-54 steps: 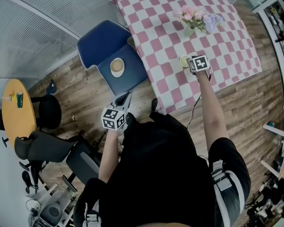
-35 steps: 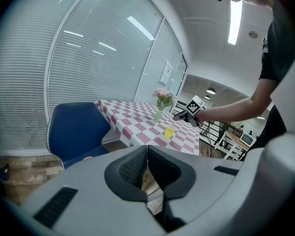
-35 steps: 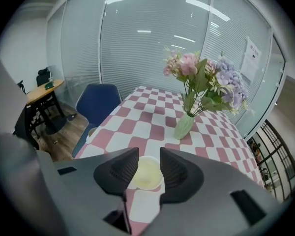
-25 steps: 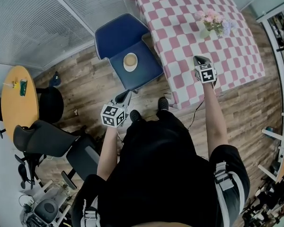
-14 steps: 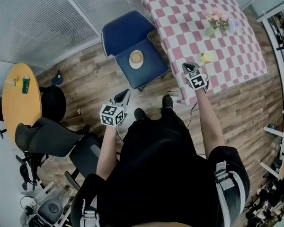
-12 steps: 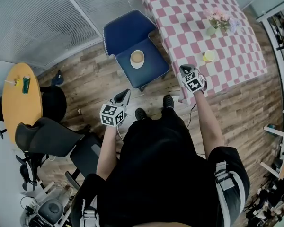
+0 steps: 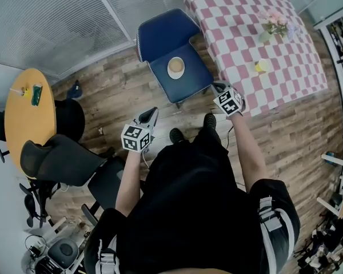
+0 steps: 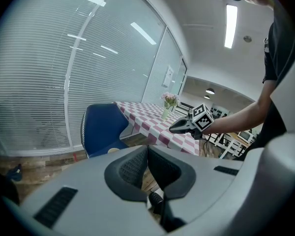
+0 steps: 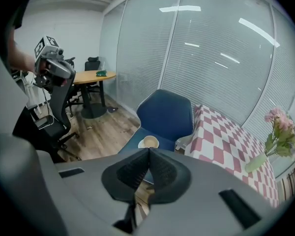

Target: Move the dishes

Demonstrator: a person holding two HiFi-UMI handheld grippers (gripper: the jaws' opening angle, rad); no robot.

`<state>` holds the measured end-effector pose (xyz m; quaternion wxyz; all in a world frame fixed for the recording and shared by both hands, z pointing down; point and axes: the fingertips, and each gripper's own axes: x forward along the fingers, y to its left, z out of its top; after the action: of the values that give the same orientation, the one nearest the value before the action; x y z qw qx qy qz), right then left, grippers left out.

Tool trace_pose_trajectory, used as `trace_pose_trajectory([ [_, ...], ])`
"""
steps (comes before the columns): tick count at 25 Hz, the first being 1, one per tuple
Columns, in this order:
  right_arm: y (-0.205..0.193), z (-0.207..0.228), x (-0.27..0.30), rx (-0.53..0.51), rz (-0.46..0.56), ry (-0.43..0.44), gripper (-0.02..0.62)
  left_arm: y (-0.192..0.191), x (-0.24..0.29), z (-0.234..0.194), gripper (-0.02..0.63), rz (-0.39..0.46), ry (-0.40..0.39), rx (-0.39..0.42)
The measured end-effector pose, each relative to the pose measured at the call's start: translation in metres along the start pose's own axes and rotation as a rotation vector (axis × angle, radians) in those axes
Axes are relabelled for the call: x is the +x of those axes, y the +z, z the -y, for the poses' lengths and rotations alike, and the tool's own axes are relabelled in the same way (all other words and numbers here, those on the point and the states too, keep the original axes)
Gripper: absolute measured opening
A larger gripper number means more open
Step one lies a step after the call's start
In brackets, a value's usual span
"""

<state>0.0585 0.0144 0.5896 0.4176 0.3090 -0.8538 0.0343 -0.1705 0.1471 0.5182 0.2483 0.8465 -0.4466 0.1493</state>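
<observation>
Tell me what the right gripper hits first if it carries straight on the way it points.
Most likely the chair seat, at or just short of the dish on it. The shut right gripper aims down at that spot, with nothing seen between. Depth is hard to judge.

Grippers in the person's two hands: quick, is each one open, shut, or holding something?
Left gripper: shut, jaws together, nothing held.
Right gripper: shut, jaws together, nothing held.

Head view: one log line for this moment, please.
left tool: shut, empty | right tool: shut, empty | dish: on blue chair | yellow cup: on checked table
</observation>
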Motion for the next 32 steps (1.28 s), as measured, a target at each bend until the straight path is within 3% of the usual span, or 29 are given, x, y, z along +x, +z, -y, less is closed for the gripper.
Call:
trace_pose_trajectory([
  [12,0.026,-0.026,0.040,-0.050,0.016,0.079,0.017,-0.005,-0.005,-0.030,0.023,-0.006,0.036,-0.040],
  [32,0.061,0.018,0.167,-0.144,0.005,0.246,0.017,0.029,0.091,-0.089,0.023,-0.066,0.073,-0.128],
])
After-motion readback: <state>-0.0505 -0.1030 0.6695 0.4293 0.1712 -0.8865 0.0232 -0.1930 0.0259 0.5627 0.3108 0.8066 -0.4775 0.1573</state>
